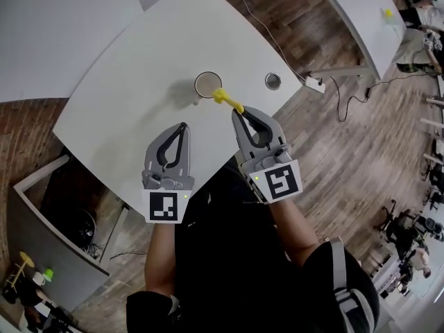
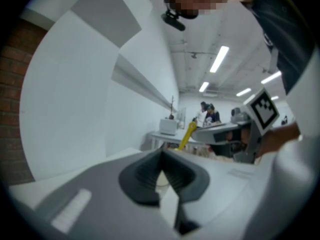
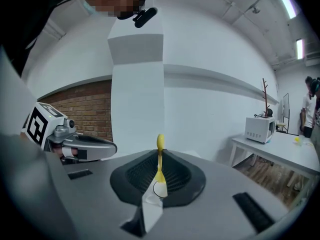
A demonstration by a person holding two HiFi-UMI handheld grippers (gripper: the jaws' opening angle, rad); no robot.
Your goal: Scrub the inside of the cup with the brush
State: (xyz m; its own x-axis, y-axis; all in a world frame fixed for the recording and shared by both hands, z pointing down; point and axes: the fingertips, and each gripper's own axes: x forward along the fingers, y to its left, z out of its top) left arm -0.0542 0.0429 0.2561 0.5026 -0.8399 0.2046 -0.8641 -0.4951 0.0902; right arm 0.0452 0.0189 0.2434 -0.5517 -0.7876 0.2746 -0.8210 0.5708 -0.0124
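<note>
A round cup (image 1: 207, 84) with a pale brown inside stands upright on the white table (image 1: 125, 96). My right gripper (image 1: 236, 111) is shut on the handle of a yellow brush (image 1: 227, 99). The brush's far end reaches the cup's right rim; whether it dips inside I cannot tell. In the right gripper view the brush (image 3: 160, 160) stands up between the shut jaws of the right gripper (image 3: 159, 156). My left gripper (image 1: 183, 125) hovers just left of it, near the table's front edge, shut with nothing in it. In the left gripper view the left gripper (image 2: 161, 154) has its jaws together, with the brush (image 2: 188, 132) beyond.
A metal cable grommet (image 1: 273, 81) sits in the table to the right of the cup. A power strip (image 1: 316, 84) and its cable lie on the wooden floor. More white tables (image 1: 361, 12) stand around. A dark bin (image 1: 76, 220) is below the table's left edge.
</note>
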